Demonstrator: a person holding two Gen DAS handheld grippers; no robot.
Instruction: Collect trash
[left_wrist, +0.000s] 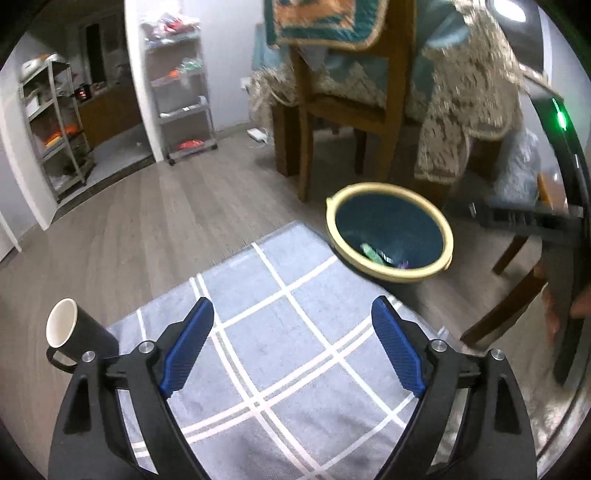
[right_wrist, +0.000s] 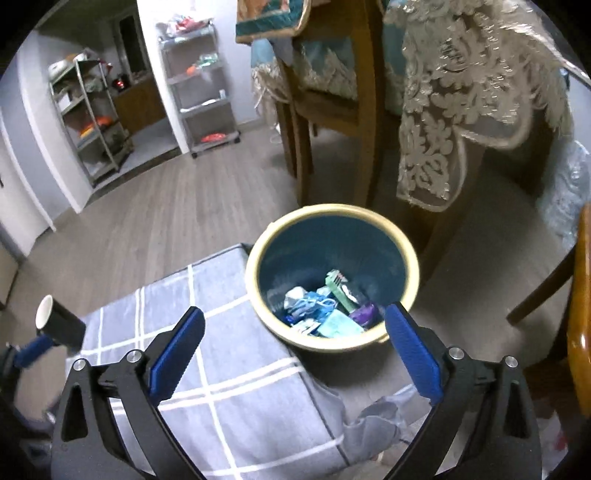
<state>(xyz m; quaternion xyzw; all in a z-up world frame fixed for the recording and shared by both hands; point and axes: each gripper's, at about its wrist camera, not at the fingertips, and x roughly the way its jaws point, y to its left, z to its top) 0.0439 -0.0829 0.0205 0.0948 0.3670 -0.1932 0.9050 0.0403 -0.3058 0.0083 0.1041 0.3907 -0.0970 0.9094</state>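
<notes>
A round teal bin with a cream rim (right_wrist: 334, 212) (left_wrist: 388, 190) stands on the floor at the far corner of a grey checked mat (left_wrist: 266, 325) (right_wrist: 207, 373). Several wrappers and scraps of trash (right_wrist: 325, 306) (left_wrist: 380, 254) lie at its bottom. My right gripper (right_wrist: 293, 339) hovers open over the mat and the bin's near rim, nothing between its blue pads. My left gripper (left_wrist: 291, 332) hangs open above the mat, also empty. A black paper cup with a white inside (left_wrist: 79, 330) (right_wrist: 59, 321) lies on its side at the mat's left edge.
Wooden chair legs (left_wrist: 306, 147) and a lace tablecloth (right_wrist: 461, 110) hang just behind the bin. Another wooden chair (right_wrist: 580, 295) stands at the right. Metal shelf racks (left_wrist: 184, 88) line the far wall across the wood floor. The other gripper's body (left_wrist: 561, 236) shows at the right edge.
</notes>
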